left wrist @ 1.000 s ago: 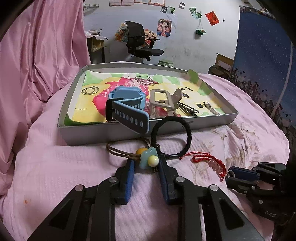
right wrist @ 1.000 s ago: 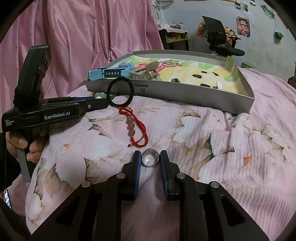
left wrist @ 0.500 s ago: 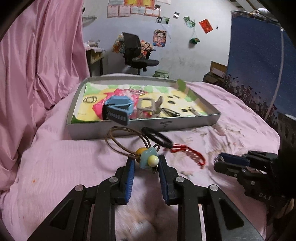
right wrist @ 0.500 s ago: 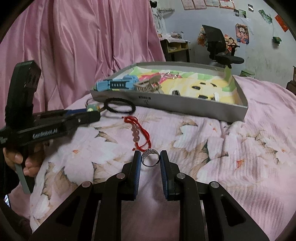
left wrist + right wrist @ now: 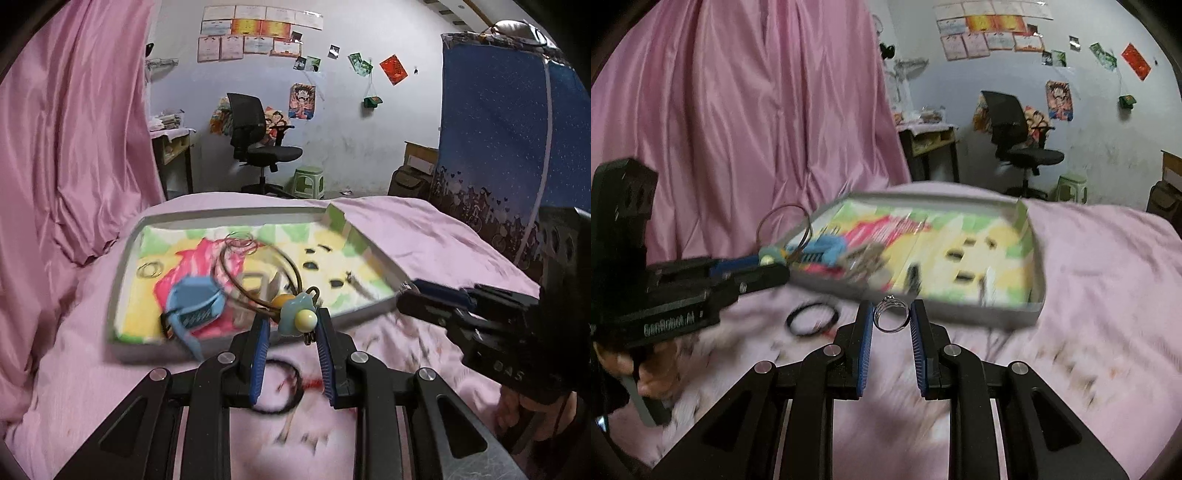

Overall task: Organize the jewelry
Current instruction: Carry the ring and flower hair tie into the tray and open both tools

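Two claws, each gripping one piece of jewelry above the pink bed near the gray tray.

In the left wrist view, the left claw (image 5: 291,325) is clamped on a hair tie (image 5: 258,269): a thin brown elastic loop with a pale blue flower charm, a cream bead and a yellow bead, the loop arching up toward 11 o'clock over the tray (image 5: 122,266). In the tray, at 9 o'clock from the charm, lies a blurred light-blue watch (image 5: 195,302). On the bed (image 5: 74,350) under the claw, at 6 o'clock, lies a black hair band (image 5: 280,406). In the right wrist view, the right claw (image 5: 892,321) is pinching a thin silver ring (image 5: 891,314) upright between its blue pads, just in front of the tray's near wall, with the black band at its 9 o'clock.
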Action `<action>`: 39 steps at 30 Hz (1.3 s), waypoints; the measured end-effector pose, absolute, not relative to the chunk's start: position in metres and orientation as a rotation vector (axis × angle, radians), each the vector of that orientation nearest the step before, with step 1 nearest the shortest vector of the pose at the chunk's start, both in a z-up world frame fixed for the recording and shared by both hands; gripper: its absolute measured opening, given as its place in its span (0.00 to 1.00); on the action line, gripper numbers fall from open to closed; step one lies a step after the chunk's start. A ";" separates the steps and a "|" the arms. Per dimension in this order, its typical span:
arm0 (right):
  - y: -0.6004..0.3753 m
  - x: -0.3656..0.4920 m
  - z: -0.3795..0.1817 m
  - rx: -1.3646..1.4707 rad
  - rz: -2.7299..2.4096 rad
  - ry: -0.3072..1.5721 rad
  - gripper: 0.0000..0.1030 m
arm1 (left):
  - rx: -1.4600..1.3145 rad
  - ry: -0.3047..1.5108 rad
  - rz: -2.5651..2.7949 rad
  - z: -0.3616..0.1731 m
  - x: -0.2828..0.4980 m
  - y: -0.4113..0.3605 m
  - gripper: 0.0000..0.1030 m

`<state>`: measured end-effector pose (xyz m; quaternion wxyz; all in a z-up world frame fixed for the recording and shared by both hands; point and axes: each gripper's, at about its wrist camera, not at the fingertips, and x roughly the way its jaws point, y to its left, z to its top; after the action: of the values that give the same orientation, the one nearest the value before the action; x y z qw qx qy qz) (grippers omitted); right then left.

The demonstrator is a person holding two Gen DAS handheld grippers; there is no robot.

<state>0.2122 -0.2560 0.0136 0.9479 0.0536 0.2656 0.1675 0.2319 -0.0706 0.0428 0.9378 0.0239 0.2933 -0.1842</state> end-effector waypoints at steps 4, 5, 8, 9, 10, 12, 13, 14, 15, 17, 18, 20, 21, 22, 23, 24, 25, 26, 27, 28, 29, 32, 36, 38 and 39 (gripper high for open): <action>-0.264 0.243 0.020 0.117 0.313 0.533 0.18 | 0.032 0.657 -0.388 0.038 0.263 -0.085 0.23; -0.267 0.253 0.020 0.129 0.307 0.539 0.18 | 0.025 0.669 -0.390 0.037 0.268 -0.087 0.23; -0.276 0.280 0.014 0.166 0.279 0.587 0.18 | 0.007 0.706 -0.403 0.032 0.286 -0.096 0.23; -0.278 0.286 0.011 0.171 0.270 0.599 0.18 | 0.003 0.716 -0.409 0.030 0.291 -0.099 0.23; -0.280 0.291 0.008 0.179 0.265 0.613 0.18 | 0.000 0.726 -0.414 0.028 0.296 -0.102 0.23; -0.287 0.303 0.002 0.203 0.254 0.641 0.18 | -0.002 0.748 -0.419 0.023 0.302 -0.107 0.23; -0.288 0.305 0.000 0.207 0.249 0.650 0.18 | -0.002 0.764 -0.422 0.020 0.306 -0.109 0.23; -0.291 0.309 -0.003 0.215 0.241 0.662 0.18 | 0.001 0.784 -0.419 0.017 0.309 -0.111 0.23; -0.292 0.310 -0.006 0.222 0.239 0.670 0.18 | 0.002 0.800 -0.419 0.013 0.311 -0.112 0.23; -0.294 0.312 -0.013 0.236 0.233 0.690 0.18 | -0.001 0.828 -0.424 0.008 0.315 -0.113 0.23; -0.294 0.314 -0.016 0.240 0.231 0.698 0.18 | 0.000 0.840 -0.425 0.005 0.317 -0.114 0.23; -0.294 0.312 -0.022 0.238 0.230 0.706 0.18 | -0.001 0.865 -0.432 0.000 0.319 -0.114 0.23; -0.292 0.313 -0.025 0.236 0.229 0.713 0.18 | 0.001 0.873 -0.433 -0.002 0.321 -0.115 0.23; -0.293 0.313 -0.027 0.236 0.230 0.716 0.18 | 0.004 0.878 -0.435 -0.003 0.321 -0.116 0.23; -0.291 0.314 -0.029 0.233 0.229 0.722 0.18 | 0.006 0.883 -0.437 -0.005 0.321 -0.117 0.23; -0.292 0.314 -0.030 0.232 0.230 0.726 0.18 | 0.007 0.883 -0.438 -0.006 0.321 -0.117 0.23; -0.291 0.314 -0.031 0.233 0.230 0.728 0.18 | 0.004 0.885 -0.439 -0.006 0.321 -0.117 0.23; -0.291 0.315 -0.033 0.235 0.229 0.731 0.18 | -0.002 0.887 -0.440 -0.006 0.322 -0.117 0.23; -0.292 0.316 -0.034 0.237 0.229 0.735 0.18 | -0.012 0.891 -0.442 -0.007 0.323 -0.115 0.23; -0.293 0.316 -0.036 0.240 0.228 0.738 0.18 | -0.018 0.893 -0.443 -0.008 0.324 -0.114 0.23; -0.293 0.317 -0.037 0.244 0.227 0.741 0.18 | -0.024 0.896 -0.445 -0.009 0.324 -0.113 0.23; -0.294 0.318 -0.041 0.253 0.226 0.748 0.18 | -0.022 0.895 -0.446 -0.010 0.325 -0.113 0.23; -0.293 0.318 -0.043 0.249 0.221 0.756 0.18 | -0.022 0.896 -0.447 -0.011 0.325 -0.112 0.24; -0.292 0.319 -0.043 0.246 0.219 0.759 0.18 | -0.026 0.894 -0.449 -0.011 0.325 -0.111 0.24; -0.292 0.319 -0.043 0.245 0.219 0.757 0.18 | -0.030 0.895 -0.450 -0.011 0.325 -0.110 0.24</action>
<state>0.3186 -0.2918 -0.0433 0.9160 0.1192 0.3680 0.1064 0.3251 -0.1103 -0.0107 0.8772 -0.0142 0.4289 -0.2155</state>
